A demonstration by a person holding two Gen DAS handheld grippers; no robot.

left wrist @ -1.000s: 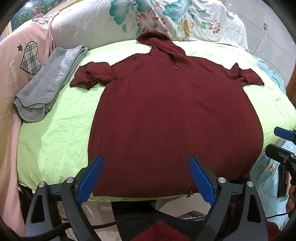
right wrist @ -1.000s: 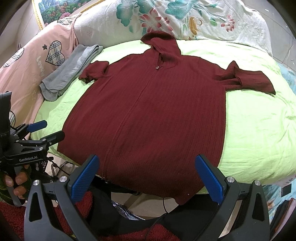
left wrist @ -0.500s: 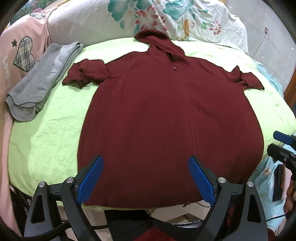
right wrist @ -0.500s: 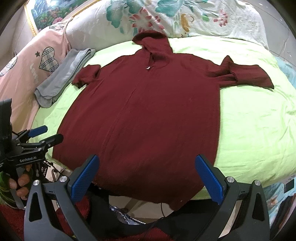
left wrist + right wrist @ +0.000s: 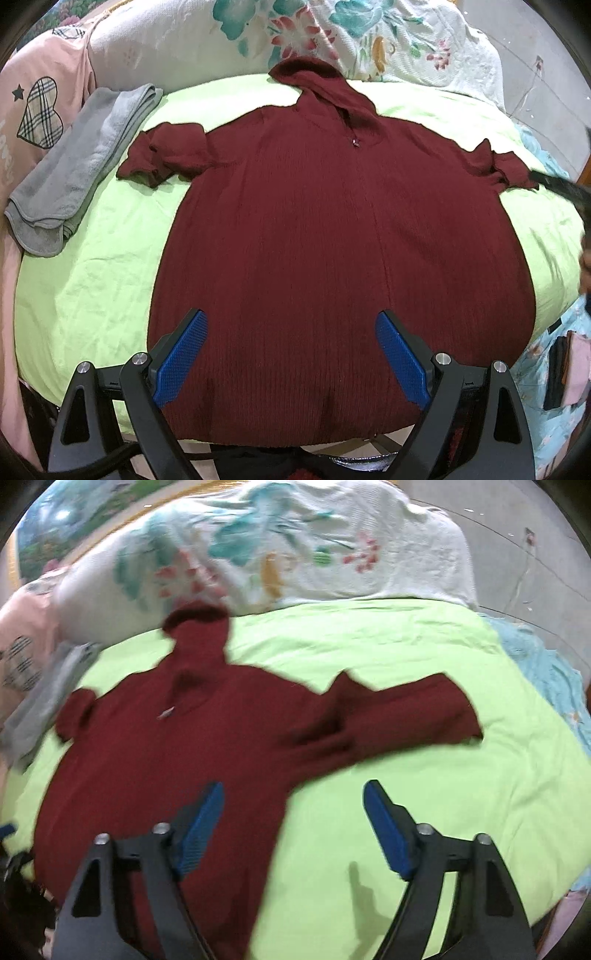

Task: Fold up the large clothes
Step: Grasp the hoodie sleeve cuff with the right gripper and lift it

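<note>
A large dark red hooded sweater (image 5: pixel 332 240) lies flat and face up on a light green bedsheet (image 5: pixel 92 288), hood toward the pillows, both short sleeves spread out. My left gripper (image 5: pixel 291 350) hovers open over the sweater's lower hem, nothing between its blue pads. In the blurred right wrist view the sweater (image 5: pixel 166 757) fills the left, with its right sleeve (image 5: pixel 406 716) stretched across the sheet. My right gripper (image 5: pixel 293 823) hangs above the sweater's right side edge; its jaws are closing with nothing between them. A dark blurred streak at the right edge of the left wrist view is the right gripper (image 5: pixel 565 192).
A folded grey garment (image 5: pixel 77 173) lies on the left of the bed beside a pink heart-print cloth (image 5: pixel 33 110). A floral quilt (image 5: pixel 332 40) is piled along the head. Light blue bedding (image 5: pixel 546 672) hangs off the right side. Bare green sheet (image 5: pixel 461 794) lies right of the sweater.
The right gripper has swung quickly rightward and forward, from the hem to the sweater's right side near the sleeve, and its jaws have narrowed. The left gripper has drifted slightly over the hem.
</note>
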